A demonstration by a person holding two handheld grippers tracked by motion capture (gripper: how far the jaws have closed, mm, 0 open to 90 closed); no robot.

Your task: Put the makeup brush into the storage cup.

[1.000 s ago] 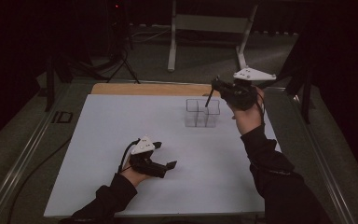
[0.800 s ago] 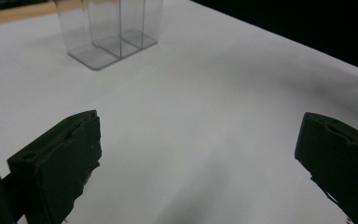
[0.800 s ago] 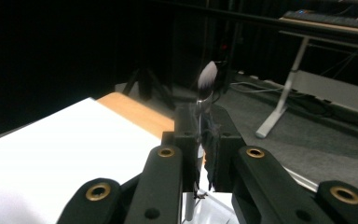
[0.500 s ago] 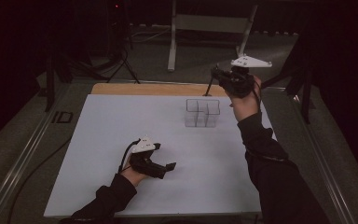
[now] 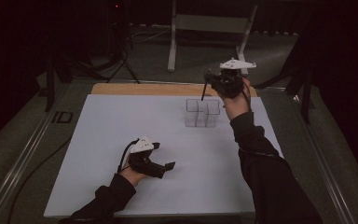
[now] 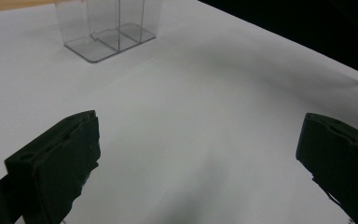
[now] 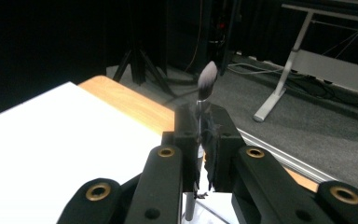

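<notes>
The brush (image 7: 206, 83) was clamped in the right gripper (image 7: 200, 140), jaws shut on its thin handle, the soft bristle head standing above them and the handle's tail hanging below. In the high view the right gripper (image 5: 227, 82) was raised above the far side of the table (image 5: 121, 126), just over the clear organizer (image 5: 202, 113), with the brush (image 5: 205, 89) showing as a dark sliver slanting down toward its compartments. It looked light and stiff along the handle, with a soft tip that would crush if squeezed; the handle seemed the right place to hold it, though so slim and smooth a stem might twist or slip between the pads. The organizer (image 6: 107, 28) appeared empty and light, likely to slide if bumped. The left gripper (image 5: 151, 162) rested low on the near side of the table, well apart from the organizer, its jaws spread wide with nothing between them (image 6: 200, 154)
</notes>
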